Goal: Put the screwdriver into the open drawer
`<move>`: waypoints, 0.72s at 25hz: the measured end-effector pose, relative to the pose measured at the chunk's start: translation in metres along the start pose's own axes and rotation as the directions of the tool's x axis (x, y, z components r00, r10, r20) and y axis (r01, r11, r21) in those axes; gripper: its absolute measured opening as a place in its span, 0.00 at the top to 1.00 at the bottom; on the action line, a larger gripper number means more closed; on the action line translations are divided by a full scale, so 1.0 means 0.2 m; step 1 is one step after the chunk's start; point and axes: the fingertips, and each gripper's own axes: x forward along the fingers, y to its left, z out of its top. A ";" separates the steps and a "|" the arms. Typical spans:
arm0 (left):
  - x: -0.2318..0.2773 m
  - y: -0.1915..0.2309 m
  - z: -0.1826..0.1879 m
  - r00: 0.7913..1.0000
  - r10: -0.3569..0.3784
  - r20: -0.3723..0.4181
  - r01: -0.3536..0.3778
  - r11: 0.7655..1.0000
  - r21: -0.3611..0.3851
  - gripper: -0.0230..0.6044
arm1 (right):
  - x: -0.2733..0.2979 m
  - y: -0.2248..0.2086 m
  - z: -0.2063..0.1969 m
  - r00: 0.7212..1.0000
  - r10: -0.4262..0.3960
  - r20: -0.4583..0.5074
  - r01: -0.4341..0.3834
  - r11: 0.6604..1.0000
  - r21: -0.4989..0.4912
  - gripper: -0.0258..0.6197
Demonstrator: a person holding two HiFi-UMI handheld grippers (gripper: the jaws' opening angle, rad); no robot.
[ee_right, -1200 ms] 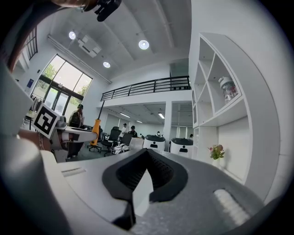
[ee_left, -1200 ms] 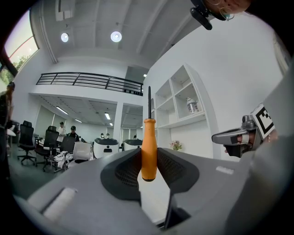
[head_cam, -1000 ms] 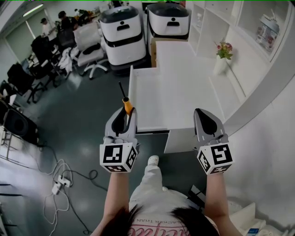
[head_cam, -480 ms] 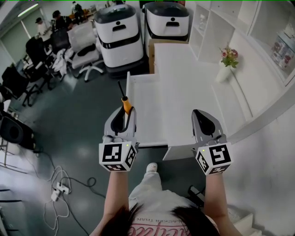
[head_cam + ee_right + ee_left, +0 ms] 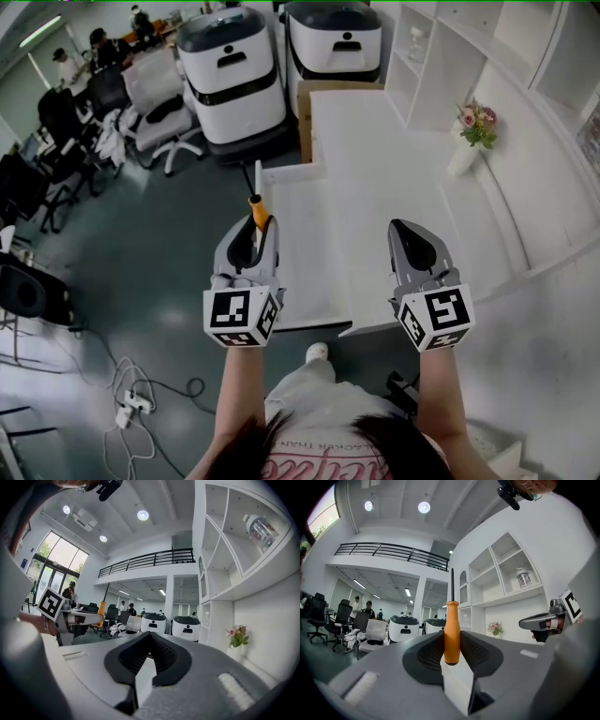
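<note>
From the head view, the left tool [image 5: 253,228] pinches the screwdriver [image 5: 258,210] low on its handle. The handle is a smooth, plain orange; the thin dark shaft beyond it is barely visible here. The screwdriver sits at the left rim of the open drawer [image 5: 305,267], a shallow white tray pulled out from the white counter [image 5: 375,159]. The right tool [image 5: 407,232] hangs over the counter's near edge, its jaws pressed together with nothing in them. A second ago the drawer's front edge lay level with the two tools and the screwdriver was over the grey floor [image 5: 141,253] to the left. Now that front edge lies nearer the person than both marker cubes, and the handle has reached the drawer's rim. The grip on the screwdriver looks unchanged.

In the left gripper view, the screwdriver stands upright between the two dark pads. The orange handle swells slightly toward its rounded butt, and the straight black shaft rises from its top. The pads close on the handle's lower part. White shelves [image 5: 501,578] fill the right side.

In the right gripper view, the jaw tips meet and nothing lies between them. The left tool, with the orange handle, shows at the left.
</note>
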 end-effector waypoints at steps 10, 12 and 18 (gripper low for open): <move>0.23 0.18 -0.02 1.000 -0.019 -0.010 0.019 1.000 -0.005 0.76 | 0.25 -0.06 0.00 0.999 -0.043 -0.017 0.044 0.999 0.017 0.96; 0.26 0.20 -0.03 1.000 -0.024 -0.017 0.024 1.000 -0.007 0.76 | 0.28 -0.06 -0.01 0.999 -0.044 -0.026 0.044 0.999 0.016 0.96; 0.30 0.20 -0.09 0.998 -0.038 -0.050 0.037 0.999 -0.018 0.76 | 0.31 -0.07 -0.07 0.997 -0.047 -0.062 0.048 0.999 0.022 0.96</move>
